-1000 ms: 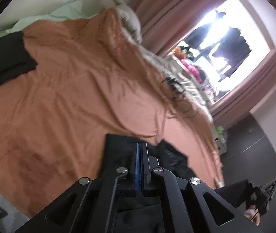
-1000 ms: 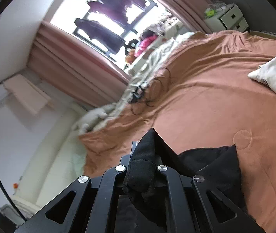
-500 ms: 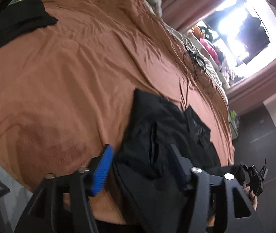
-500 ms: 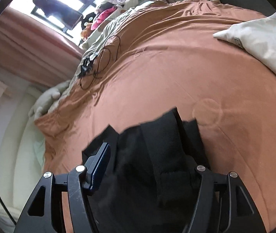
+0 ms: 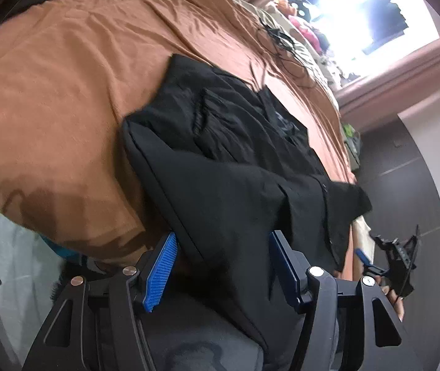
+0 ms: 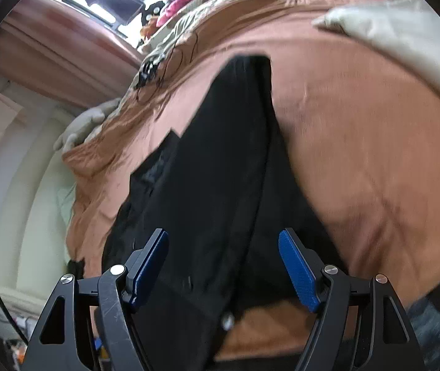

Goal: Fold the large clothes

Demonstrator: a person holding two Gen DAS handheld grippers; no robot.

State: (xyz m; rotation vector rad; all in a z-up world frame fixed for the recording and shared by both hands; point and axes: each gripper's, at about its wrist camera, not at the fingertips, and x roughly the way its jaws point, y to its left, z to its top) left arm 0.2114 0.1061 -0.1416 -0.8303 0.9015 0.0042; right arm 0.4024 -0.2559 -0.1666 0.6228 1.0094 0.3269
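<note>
Grippers [image 5: 221, 266] [image 6: 223, 270] tilted down, jaws spread over black garment [image 5: 235, 154].

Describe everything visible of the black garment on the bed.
The black garment is a large piece of soft, matte fabric, lying rumpled on the orange-brown bedspread with folds and overlapping layers. A long strip of it stretches away across the bed in the right wrist view. Its near edge hangs over the bed's side. It passes between the pads of the left gripper and the right gripper, neither pressing on it; the right's jaws are opening.
</note>
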